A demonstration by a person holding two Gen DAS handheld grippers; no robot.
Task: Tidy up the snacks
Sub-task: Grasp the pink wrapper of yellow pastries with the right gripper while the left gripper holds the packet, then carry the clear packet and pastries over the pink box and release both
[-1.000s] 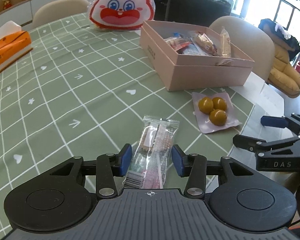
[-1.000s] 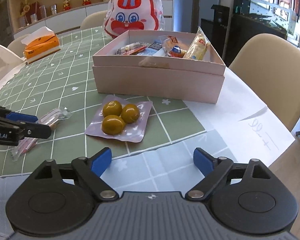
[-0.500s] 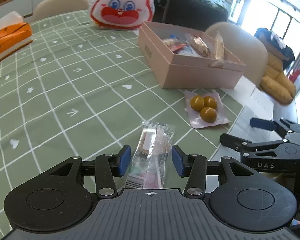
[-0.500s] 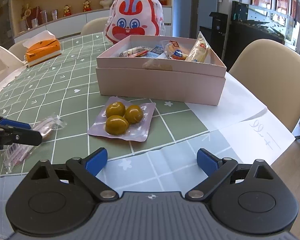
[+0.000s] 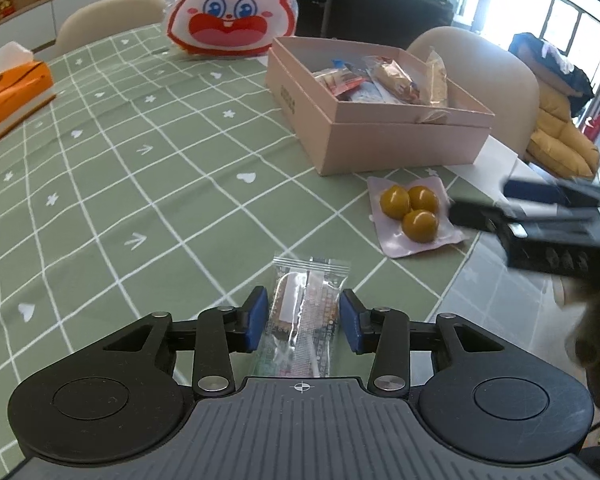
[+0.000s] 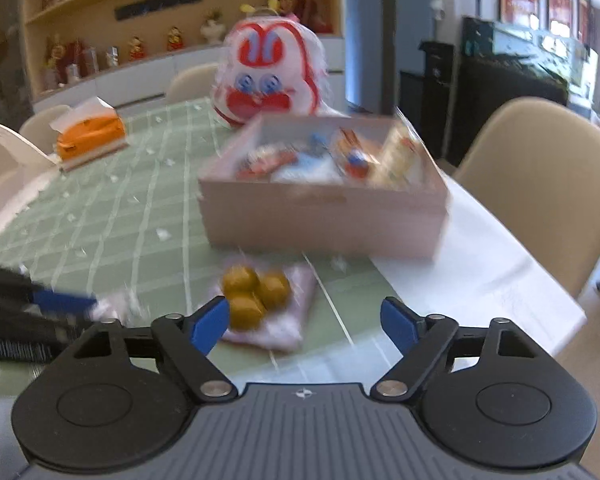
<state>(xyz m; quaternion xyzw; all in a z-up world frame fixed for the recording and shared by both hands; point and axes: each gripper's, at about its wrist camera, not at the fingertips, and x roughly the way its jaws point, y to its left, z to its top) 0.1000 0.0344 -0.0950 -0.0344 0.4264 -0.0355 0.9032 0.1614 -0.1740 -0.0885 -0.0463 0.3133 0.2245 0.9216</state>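
Observation:
A clear snack packet (image 5: 302, 316) lies on the green checked tablecloth between the fingers of my left gripper (image 5: 303, 322). The jaws stand on either side of it with small gaps, so the gripper is open. A pale purple pack with three yellow-brown balls (image 5: 412, 216) lies to the right; it also shows in the right wrist view (image 6: 260, 304). My right gripper (image 6: 306, 324) is open wide just before that pack, its left finger (image 6: 208, 322) overlapping it. The pink box (image 5: 380, 140) holds several wrapped snacks (image 6: 332, 160).
A rabbit-face bag (image 5: 232, 8) stands behind the box. An orange tissue box (image 5: 8, 92) sits at the far left. Beige chairs (image 6: 540, 184) surround the table. White paper (image 6: 480, 280) covers the table's right corner near its edge.
My right gripper has moved forward and left to the pack of balls; its view is blurred by motion. My left gripper has stayed around the clear packet, lifting its view slightly.

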